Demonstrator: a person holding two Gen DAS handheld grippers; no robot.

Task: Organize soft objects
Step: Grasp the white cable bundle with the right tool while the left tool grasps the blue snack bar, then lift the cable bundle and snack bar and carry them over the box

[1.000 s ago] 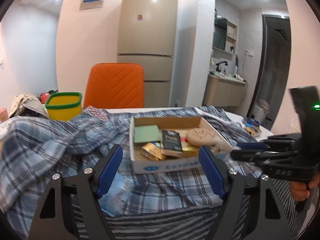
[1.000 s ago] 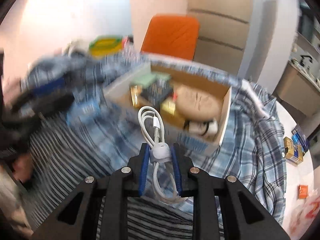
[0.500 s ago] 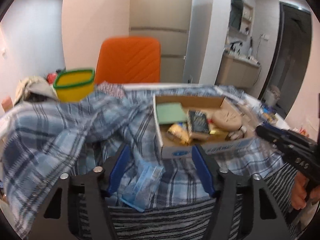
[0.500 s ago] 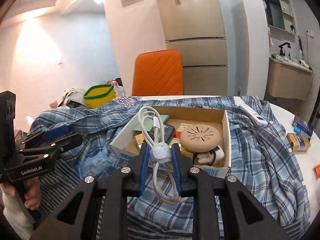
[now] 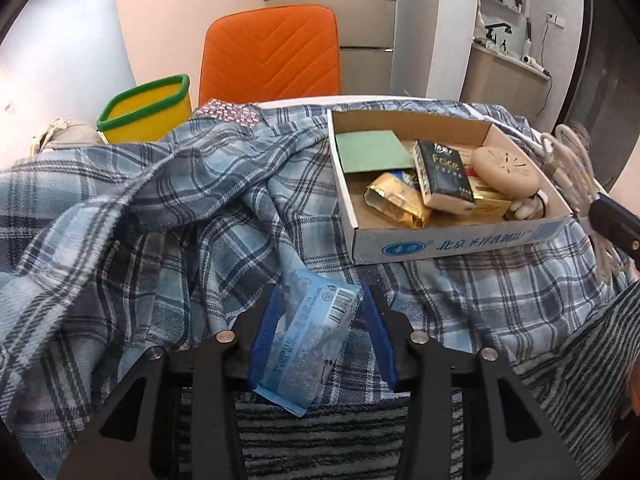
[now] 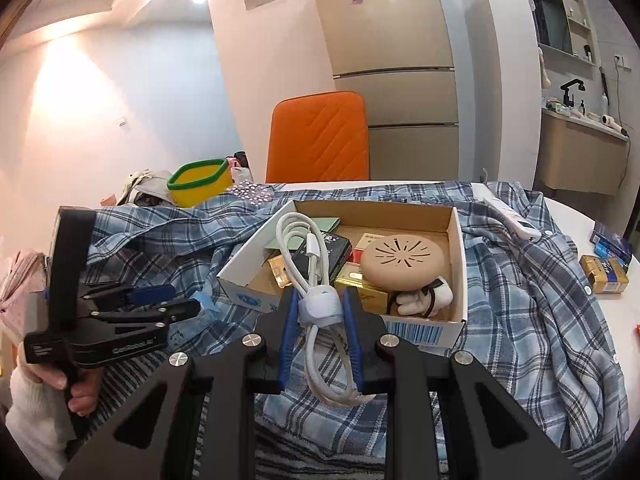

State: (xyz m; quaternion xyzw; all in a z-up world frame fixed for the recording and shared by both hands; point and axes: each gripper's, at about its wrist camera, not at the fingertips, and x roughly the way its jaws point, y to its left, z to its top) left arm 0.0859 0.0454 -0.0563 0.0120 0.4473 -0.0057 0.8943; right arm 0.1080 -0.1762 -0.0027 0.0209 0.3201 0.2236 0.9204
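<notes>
My left gripper (image 5: pixel 320 300) is closed around a light blue plastic packet (image 5: pixel 308 344) that lies on the blue plaid shirt (image 5: pixel 160 208). My right gripper (image 6: pixel 320 304) is shut on a coiled white cable (image 6: pixel 312 276) and holds it in front of the open cardboard box (image 6: pixel 460 248). The box (image 5: pixel 460 240) holds a green card, a black pack, gold packs and a round beige object (image 6: pixel 400 260). The left gripper also shows in the right wrist view (image 6: pixel 160 300), and the cable shows at the right edge of the left wrist view (image 5: pixel 576 160).
A yellow tub with a green rim (image 5: pixel 148 112) stands at the back left. An orange chair (image 5: pixel 272 52) is behind the table. A white remote (image 6: pixel 508 220) lies on the shirt, and small packs (image 6: pixel 604 272) lie on the white table at the right. A grey striped cloth (image 5: pixel 320 440) lies nearest.
My left gripper has moved down and forward onto the blue packet and its fingers have narrowed around it. My right gripper still holds the cable and has steadied before the box.
</notes>
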